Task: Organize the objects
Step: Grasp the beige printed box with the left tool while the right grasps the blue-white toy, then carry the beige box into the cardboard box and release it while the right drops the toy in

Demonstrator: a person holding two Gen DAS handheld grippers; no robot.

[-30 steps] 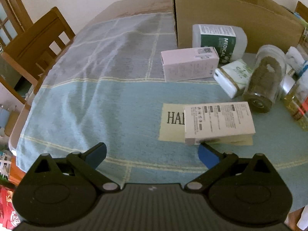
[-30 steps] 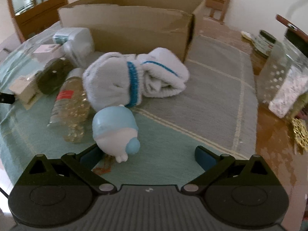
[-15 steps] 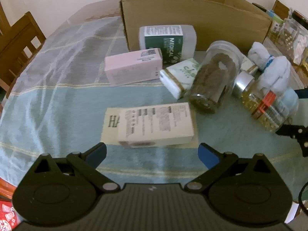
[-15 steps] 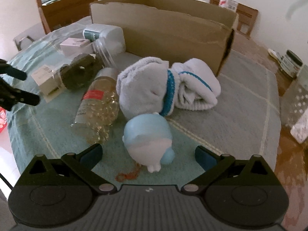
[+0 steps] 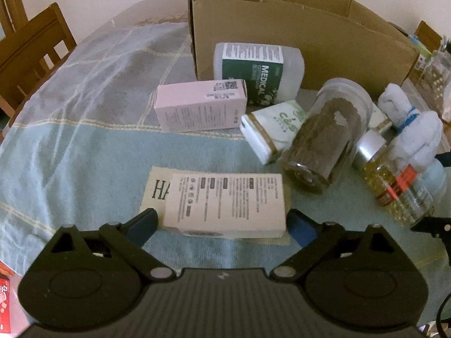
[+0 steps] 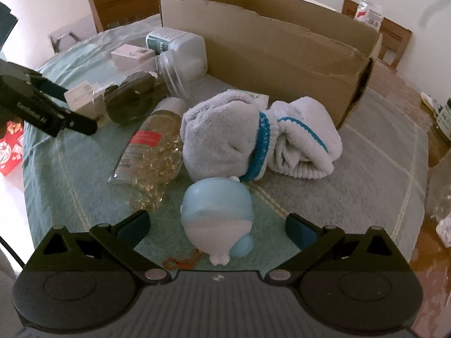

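white carton is seen low in the centre of the left wrist view, lying flat on a beige label on the teal cloth. the left gripper is set either side of it, jaws closing with the carton between them; pad contact cannot be confirmed. a pink box, medical bottle, dark-filled jar and capsule bottle are noted before the cardboard box in the upper frame. in the right wrist view, the right gripper is held wide open around a blue toy, untouched, low centre, just below the rolled towel.
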